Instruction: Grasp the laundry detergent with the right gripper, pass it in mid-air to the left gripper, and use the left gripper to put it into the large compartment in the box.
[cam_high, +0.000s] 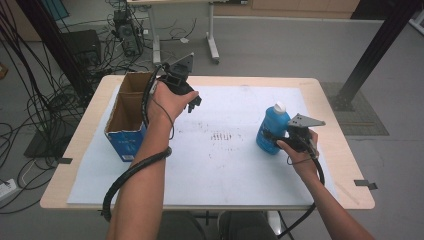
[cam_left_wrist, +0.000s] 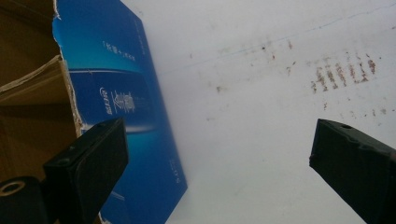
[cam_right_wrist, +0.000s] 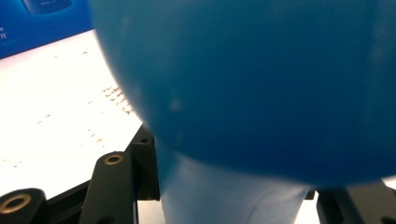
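Bottle gripped on the right, box waiting on the left.
We clamp our right tongs (cam_high: 281, 141) on the blue bottle (cam_high: 270, 131), which stands upright on the white sheet (cam_high: 225, 165) covering the tabletop (cam_high: 327, 107). Our left tongs (cam_high: 194, 104) hover with jaws apart, holding nothing, just beside the open cardboard box (cam_high: 125, 120).

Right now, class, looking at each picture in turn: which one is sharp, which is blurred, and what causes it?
High view: evenly lit and sharp, blue bottle and cardboard box both clear. Left gripper view: box side slightly soft, white table cover washed out. Right gripper view: bottle so close that it blurs, the cover behind it glaring.
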